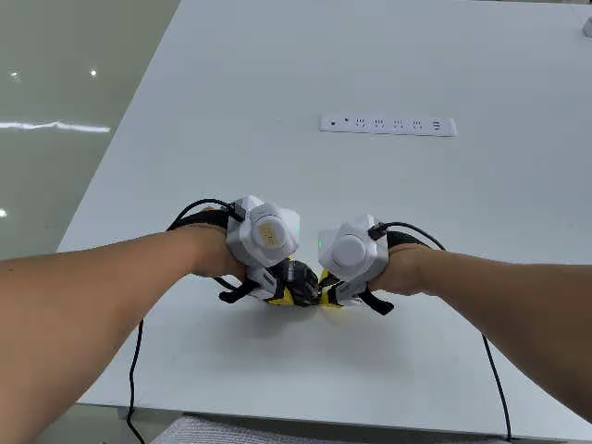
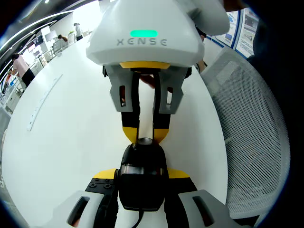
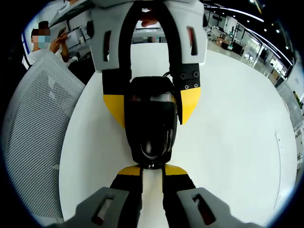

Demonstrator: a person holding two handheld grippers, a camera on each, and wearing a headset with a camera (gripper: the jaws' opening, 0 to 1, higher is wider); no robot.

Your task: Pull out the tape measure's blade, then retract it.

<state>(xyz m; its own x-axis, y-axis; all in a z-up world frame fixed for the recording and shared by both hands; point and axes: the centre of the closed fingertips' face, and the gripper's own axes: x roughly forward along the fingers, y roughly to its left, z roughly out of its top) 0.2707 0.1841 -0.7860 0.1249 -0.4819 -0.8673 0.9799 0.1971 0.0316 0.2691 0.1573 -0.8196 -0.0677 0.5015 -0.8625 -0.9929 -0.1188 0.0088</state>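
Near the white table's (image 1: 370,74) front edge, the left gripper (image 2: 142,173) clamps the black tape measure (image 3: 152,123) while the right gripper (image 3: 152,171) pinches the blade tip (image 3: 152,190) at its mouth, so the pull-out seems about to begin, needing a straight draw by the right against a steady left.

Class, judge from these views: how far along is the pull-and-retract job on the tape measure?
Done: the left tool clamps the tape measure by its case. In hand: the right tool pinches its front end. Left, apparently: the whole pull-out and the retraction, since the tools sit nose to nose.
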